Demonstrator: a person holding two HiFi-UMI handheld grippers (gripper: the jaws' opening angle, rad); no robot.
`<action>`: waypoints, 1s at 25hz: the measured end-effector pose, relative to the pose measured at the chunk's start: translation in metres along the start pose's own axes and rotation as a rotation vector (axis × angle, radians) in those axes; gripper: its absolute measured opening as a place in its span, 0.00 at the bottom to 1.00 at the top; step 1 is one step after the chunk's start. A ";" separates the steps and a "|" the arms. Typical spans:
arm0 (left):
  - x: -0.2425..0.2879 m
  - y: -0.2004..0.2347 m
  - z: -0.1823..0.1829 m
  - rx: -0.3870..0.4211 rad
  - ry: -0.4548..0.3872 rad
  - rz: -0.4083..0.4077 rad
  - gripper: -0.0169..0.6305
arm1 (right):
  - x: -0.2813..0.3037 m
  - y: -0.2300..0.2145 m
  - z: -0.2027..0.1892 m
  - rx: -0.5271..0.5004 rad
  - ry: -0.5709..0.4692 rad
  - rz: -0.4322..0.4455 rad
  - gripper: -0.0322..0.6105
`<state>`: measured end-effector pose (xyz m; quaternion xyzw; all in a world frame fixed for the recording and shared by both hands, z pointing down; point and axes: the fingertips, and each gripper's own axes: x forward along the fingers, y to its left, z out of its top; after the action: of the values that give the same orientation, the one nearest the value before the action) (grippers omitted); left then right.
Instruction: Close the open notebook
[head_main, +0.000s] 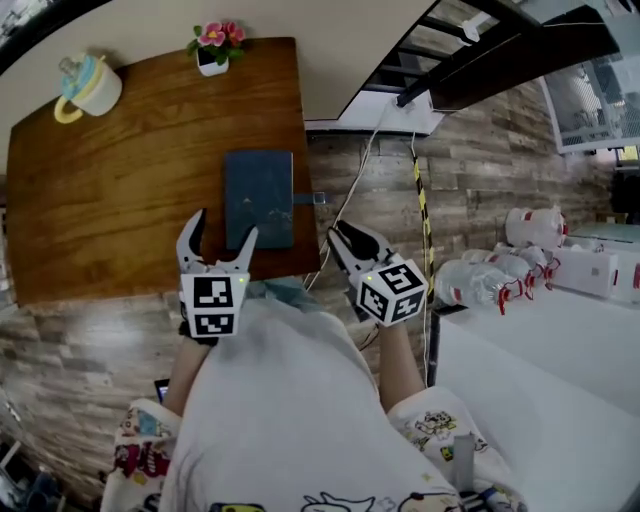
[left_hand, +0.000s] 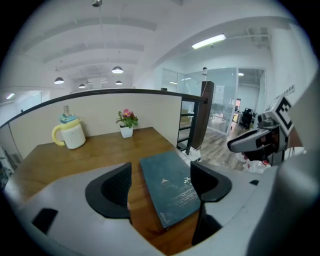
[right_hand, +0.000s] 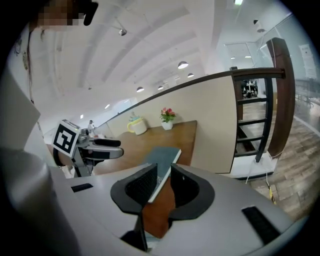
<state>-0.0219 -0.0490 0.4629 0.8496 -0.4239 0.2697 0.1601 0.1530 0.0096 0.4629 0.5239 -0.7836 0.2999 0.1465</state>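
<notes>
Forearms (head_main: 398, 365) reach up-frame from bottom centre, both claws tilted down twd the table edge. L gripper (head_main: 224, 232): jaws wide, nothing btwn, hovering over wood just lower-left of the notebook (head_main: 260, 197). R gripper (head_main: 343, 238): jaws narrow, gap clear, empty, off the table's right edge. Notebook lies shut & flat, centre frame, by right edge of table (head_main: 120, 200). Upper left: mug (head_main: 90, 88) & flower pot (head_main: 215, 50). Right: plank floor (head_main: 480, 180).
</notes>
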 end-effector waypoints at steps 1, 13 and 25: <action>-0.004 0.008 0.005 -0.009 -0.012 0.009 0.56 | 0.004 0.005 0.009 -0.015 -0.010 0.007 0.17; -0.054 0.071 0.064 -0.073 -0.153 0.074 0.55 | 0.027 0.075 0.105 -0.181 -0.153 0.121 0.16; -0.076 0.079 0.096 -0.159 -0.257 0.039 0.46 | 0.014 0.089 0.147 -0.253 -0.262 0.118 0.12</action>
<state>-0.0928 -0.0953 0.3443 0.8534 -0.4774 0.1272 0.1662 0.0788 -0.0686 0.3281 0.4891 -0.8567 0.1365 0.0901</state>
